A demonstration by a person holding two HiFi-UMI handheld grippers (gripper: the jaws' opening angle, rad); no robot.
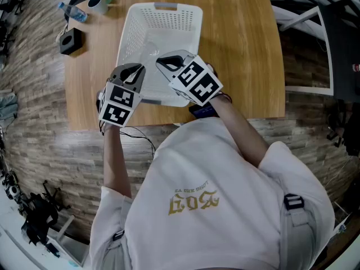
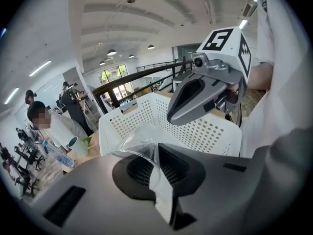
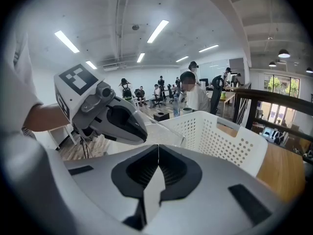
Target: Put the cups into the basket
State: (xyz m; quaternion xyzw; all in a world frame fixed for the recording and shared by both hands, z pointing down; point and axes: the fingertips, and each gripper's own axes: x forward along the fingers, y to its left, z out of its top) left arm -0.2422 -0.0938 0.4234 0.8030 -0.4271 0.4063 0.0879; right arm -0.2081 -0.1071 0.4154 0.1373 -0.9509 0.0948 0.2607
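A white perforated basket (image 1: pixel 169 16) stands on the wooden table (image 1: pixel 247 66). Both grippers hover over its near rim, tips almost touching. My left gripper (image 1: pixel 139 67) is shut on the thin rim of a clear plastic cup (image 2: pixel 139 138), which bulges up in front of its jaws (image 2: pixel 155 153). My right gripper (image 1: pixel 161 62) is shut too, and the same clear plastic (image 3: pixel 166 133) runs into its closed tips (image 3: pixel 157 148). In the head view the cup is only a faint glint (image 1: pixel 152 56) between the two tips. The basket wall (image 2: pixel 205 131) lies just behind.
At the table's far left stand a black box (image 1: pixel 71 40), a teal mug (image 1: pixel 97 3) and a water bottle (image 1: pixel 73 13). A white frame (image 1: pixel 306 49) stands to the right of the table. People sit and stand in the room beyond.
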